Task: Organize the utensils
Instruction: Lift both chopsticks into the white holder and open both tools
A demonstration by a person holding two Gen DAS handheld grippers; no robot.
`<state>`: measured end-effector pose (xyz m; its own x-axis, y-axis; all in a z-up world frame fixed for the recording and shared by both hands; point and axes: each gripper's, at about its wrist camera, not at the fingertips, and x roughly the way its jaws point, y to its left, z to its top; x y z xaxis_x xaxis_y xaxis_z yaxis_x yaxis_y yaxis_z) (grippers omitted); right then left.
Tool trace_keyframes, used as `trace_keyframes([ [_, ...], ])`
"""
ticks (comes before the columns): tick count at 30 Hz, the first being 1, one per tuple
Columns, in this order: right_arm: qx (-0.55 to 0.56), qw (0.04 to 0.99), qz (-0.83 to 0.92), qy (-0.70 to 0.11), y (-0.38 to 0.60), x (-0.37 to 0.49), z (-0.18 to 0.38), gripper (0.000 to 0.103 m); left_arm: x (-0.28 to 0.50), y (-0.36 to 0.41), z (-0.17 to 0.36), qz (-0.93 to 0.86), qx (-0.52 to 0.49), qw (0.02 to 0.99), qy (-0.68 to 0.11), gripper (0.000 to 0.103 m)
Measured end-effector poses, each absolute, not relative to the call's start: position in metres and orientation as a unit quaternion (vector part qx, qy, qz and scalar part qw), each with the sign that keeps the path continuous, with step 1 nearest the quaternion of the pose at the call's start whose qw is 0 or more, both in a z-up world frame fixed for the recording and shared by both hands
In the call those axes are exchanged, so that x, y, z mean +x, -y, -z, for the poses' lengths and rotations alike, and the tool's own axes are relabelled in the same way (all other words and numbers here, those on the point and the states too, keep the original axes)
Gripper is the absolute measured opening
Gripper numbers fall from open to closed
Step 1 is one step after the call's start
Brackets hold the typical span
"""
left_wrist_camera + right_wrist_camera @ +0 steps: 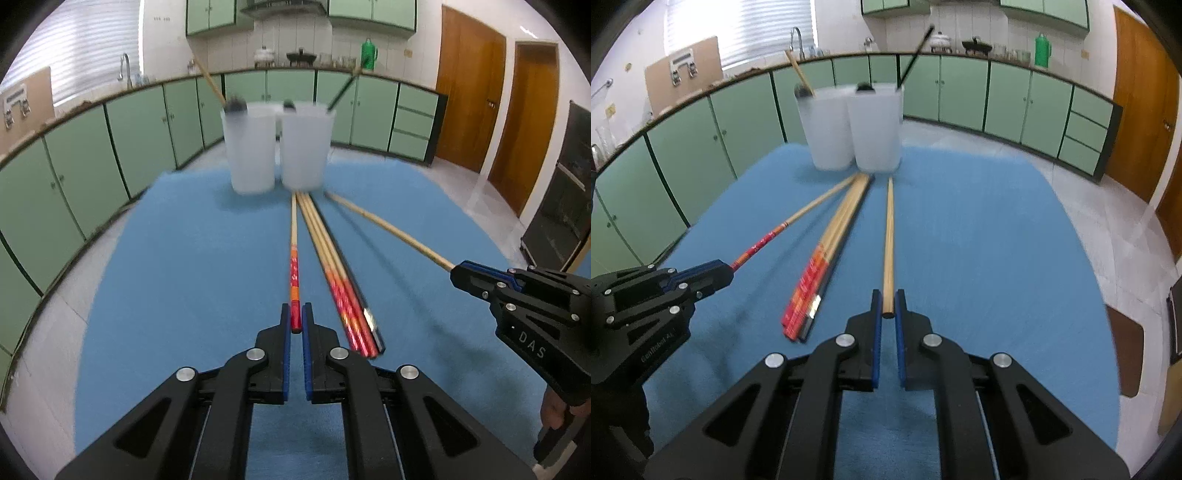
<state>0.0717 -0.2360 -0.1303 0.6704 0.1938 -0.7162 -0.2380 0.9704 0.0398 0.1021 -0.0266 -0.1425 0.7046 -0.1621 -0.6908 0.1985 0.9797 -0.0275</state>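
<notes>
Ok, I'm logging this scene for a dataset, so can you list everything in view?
Cups: two, translucent white, side by side at the mat's far end, each with utensils standing in it.
Red-handled chopstick: one, wood with a red end, held in the left gripper.
Plain chopstick: one, bare wood, held in the right gripper.
Chopstick bundle: several, wood, red and black, lying between those two.
Mat: one, blue, under everything.
Left gripper: black, blue pads.
Right gripper: same.

I see a blue mat as work surface. Behind it, green base cabinets under a long counter; a faucet at left, a green thermos, wooden doors at right.
</notes>
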Motion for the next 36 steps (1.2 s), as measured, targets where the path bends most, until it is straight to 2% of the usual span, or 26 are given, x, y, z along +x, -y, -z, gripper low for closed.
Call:
trace_keyframes([
  [12,-0.016,0.935,-0.132,-0.329,0.248,0.073,0.054,0.006,0.102,0.017,0.061,0.107,0.022,0.953,-0.283,0.006],
  [36,-0.034,0.938,-0.222,-0.265,0.238,0.155,-0.09,0.006,0.156,0.01,-0.043,0.173,0.015,0.964,-0.202,0.005],
])
